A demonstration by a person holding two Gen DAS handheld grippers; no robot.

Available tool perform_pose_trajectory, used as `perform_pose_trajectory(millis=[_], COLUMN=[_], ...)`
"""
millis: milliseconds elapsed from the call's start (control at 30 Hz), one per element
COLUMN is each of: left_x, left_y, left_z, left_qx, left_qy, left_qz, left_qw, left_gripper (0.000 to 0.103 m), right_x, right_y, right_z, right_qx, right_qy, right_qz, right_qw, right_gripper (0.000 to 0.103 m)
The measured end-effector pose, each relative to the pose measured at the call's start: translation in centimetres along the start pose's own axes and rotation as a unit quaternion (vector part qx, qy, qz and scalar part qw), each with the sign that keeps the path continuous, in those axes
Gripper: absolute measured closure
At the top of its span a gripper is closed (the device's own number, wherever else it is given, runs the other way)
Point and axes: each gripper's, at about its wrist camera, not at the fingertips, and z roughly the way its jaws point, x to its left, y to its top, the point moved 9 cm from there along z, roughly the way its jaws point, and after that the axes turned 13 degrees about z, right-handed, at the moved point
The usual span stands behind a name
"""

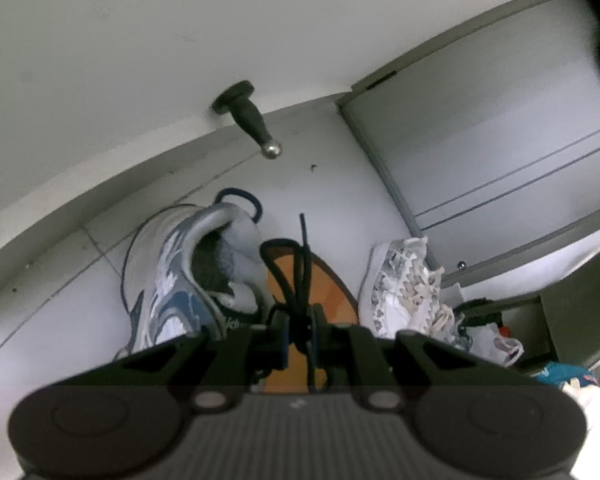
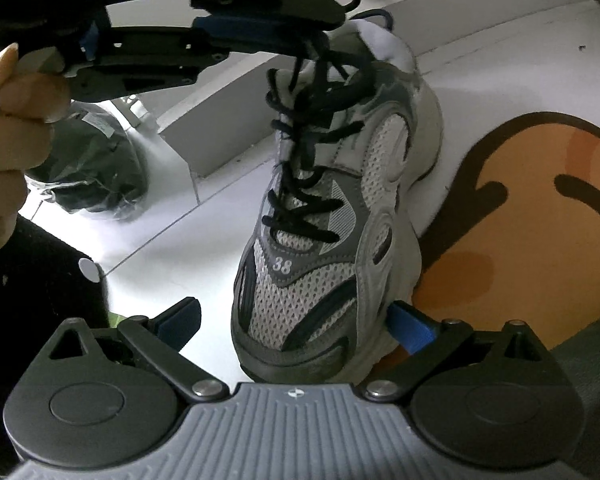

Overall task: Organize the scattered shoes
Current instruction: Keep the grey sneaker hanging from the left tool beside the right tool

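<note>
Your left gripper (image 2: pixel 320 12) has its fingers pinched together on the black laces (image 2: pixel 300 184) of the grey mesh sneaker (image 2: pixel 332 240), near the tongue top. Your right gripper (image 2: pixel 296 320) has its fingers spread wide, the sneaker's toe sitting between the blue pads (image 2: pixel 410 326); contact there is unclear. Beyond your left fingers a grey-and-blue sneaker (image 1: pixel 172 280) lies to the left, a white patterned sneaker (image 1: pixel 404 292) to the right, and an orange mat (image 1: pixel 324 288) on the tiled floor (image 1: pixel 52 308).

Sneaker (image 2: pixel 324 208) beside mat (image 2: pixel 520 216) (touching).
</note>
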Motion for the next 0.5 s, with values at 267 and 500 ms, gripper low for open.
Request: perform_pose_trajectory(millis=[267,500], left_x=[1.0,1.2], left_y=[0.3,0.4], left_z=[-0.4,-0.5], left_qx=[-0.007,-0.008], left_qy=[0.012,0.014], left_qz=[-0.011,-0.017], left_qw=[0.9998,0.9997], left_gripper=[0.093,0.093], right_x=[3.7,3.1], right_y=[0.3,1.2], right_z=[2.1,1.8], right_qx=[0.002,-0.014], right_qy=[0.039,0.033], right_qz=[0.005,0.026], right_qw=[0.999,0.999], right_gripper=[0.007,0.007])
